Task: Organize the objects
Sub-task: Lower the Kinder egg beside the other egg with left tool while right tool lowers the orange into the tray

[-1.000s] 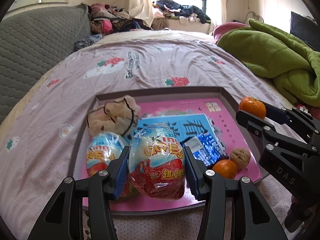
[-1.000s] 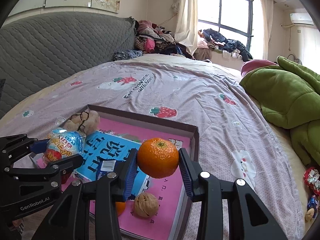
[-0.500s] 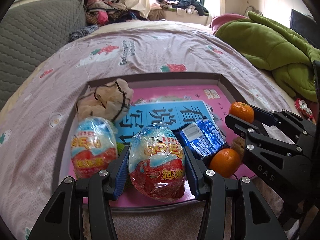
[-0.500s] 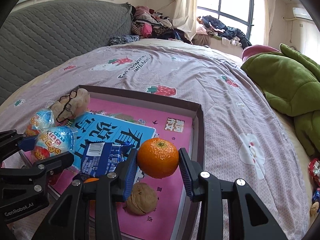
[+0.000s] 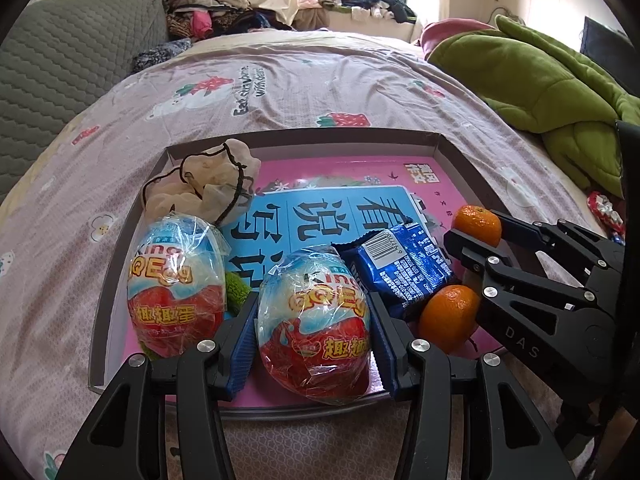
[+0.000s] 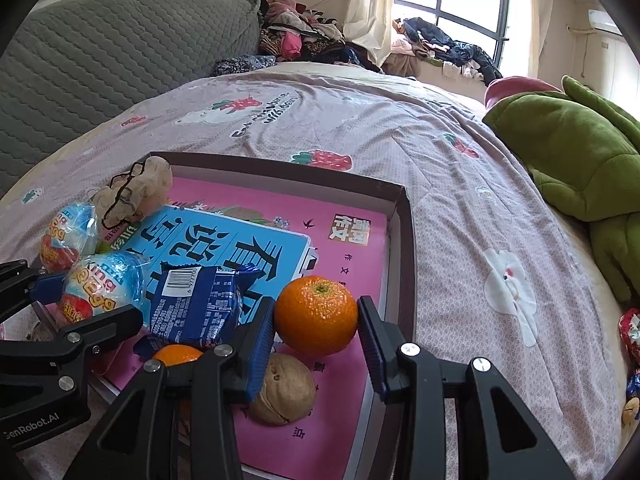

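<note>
A shallow box [image 5: 304, 135] [image 6: 402, 216] with a pink book cover in it lies on the bed. My left gripper [image 5: 313, 332] is shut on a wrapped chocolate egg [image 5: 314, 320] over the box's near edge. A second egg [image 5: 176, 280] rests to its left, by a cloth pouch [image 5: 208, 184]. My right gripper [image 6: 316, 326] is shut on a mandarin [image 6: 316, 314] above the box's right side. Under it lie a walnut [image 6: 286, 394], a second mandarin [image 6: 176, 356] [image 5: 448, 318] and a blue snack packet [image 6: 196, 304] [image 5: 404, 268].
The box sits on a pink strawberry-print bedsheet [image 6: 360, 128]. A green blanket [image 5: 532, 80] is heaped at the right, a grey quilted headboard [image 6: 100, 60] stands left, and clothes [image 6: 296, 40] pile at the far end. Wrapped sweets [image 6: 630, 332] lie off the box's right.
Both grippers have sunk and tipped down toward the box, each keeping its load. The right one with its mandarin now hangs low over the walnut.
</note>
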`<state>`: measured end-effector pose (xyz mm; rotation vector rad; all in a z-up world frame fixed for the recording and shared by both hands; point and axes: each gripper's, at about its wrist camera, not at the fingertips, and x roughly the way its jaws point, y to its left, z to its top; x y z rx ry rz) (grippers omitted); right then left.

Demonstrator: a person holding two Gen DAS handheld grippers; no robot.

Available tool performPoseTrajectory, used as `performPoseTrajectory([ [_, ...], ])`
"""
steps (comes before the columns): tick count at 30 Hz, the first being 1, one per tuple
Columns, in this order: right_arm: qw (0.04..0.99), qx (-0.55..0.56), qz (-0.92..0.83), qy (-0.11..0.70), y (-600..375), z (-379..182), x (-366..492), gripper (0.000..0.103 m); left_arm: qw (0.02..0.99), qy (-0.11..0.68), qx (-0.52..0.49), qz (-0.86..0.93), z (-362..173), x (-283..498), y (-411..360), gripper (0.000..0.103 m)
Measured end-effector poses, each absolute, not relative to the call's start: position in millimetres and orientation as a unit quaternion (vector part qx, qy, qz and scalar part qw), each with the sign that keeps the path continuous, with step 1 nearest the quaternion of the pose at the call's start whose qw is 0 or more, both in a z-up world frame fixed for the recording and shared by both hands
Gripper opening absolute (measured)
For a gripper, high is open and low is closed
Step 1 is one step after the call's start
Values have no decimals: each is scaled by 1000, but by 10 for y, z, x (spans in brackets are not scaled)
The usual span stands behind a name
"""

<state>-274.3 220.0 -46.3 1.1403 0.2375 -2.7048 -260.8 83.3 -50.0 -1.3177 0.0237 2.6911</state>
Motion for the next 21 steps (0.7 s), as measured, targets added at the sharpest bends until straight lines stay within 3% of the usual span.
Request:
performPoseTrajectory([
  [11, 91, 377, -919, 74, 2217, -430, -2730, 41, 76, 1, -446, 892, -492, -2658, 847, 53],
  [16, 92, 382, -917, 69, 2224, -434, -2744, 47, 73, 2, -444, 893, -472, -2649, 845, 54],
  [21, 91, 381, -918, 66, 2230, -416, -2744, 49, 70, 6, -440, 895, -454, -2634, 832, 60],
])
